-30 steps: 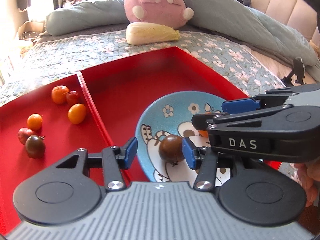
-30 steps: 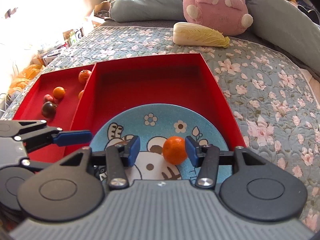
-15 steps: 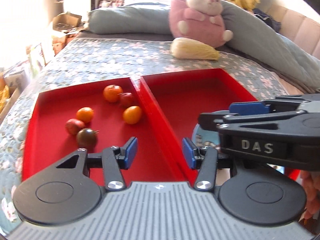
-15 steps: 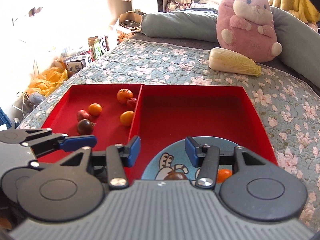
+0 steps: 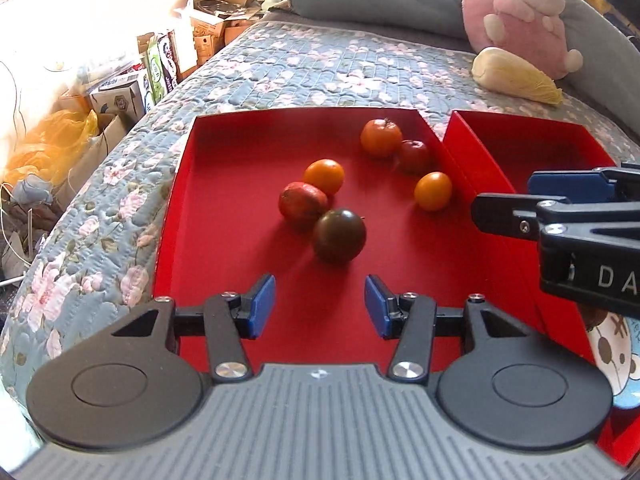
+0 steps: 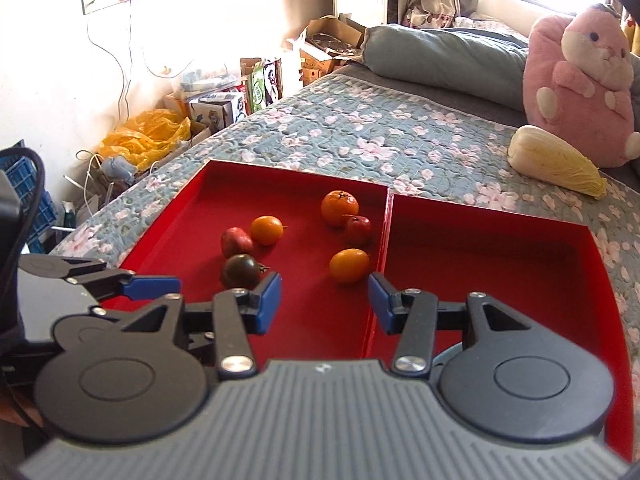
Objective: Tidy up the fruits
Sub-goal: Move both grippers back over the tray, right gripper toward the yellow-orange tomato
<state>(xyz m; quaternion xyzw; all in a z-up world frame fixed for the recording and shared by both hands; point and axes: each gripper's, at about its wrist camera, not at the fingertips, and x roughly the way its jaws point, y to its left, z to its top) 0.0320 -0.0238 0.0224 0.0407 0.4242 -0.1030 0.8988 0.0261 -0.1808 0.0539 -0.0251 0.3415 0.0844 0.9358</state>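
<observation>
Our left gripper [image 5: 320, 306] has its blue fingers [image 5: 260, 304] spread apart with nothing between them, hanging over the near end of the left red tray [image 5: 224, 248]. Our right gripper [image 6: 323, 304] is also empty, and its jaws are closing a little as it sits above the wall between the two trays. We see six fruits lying in the left tray: a dark tomato [image 5: 339, 235] nearest us, touching a red tomato [image 5: 302, 205], which leans against a small orange one [image 5: 324, 176]. Farther back a larger orange fruit [image 5: 381, 137] touches a dark red one [image 5: 414, 155], and a yellow-orange tomato [image 5: 433, 191] lies apart from them, close to the dividing wall. In the left wrist view a slice of the blue cartoon plate [image 5: 616, 360] shows in the right red tray [image 5: 520, 148], mostly hidden behind our right gripper. Both trays rest on a flowered quilt [image 5: 320, 64].
</observation>
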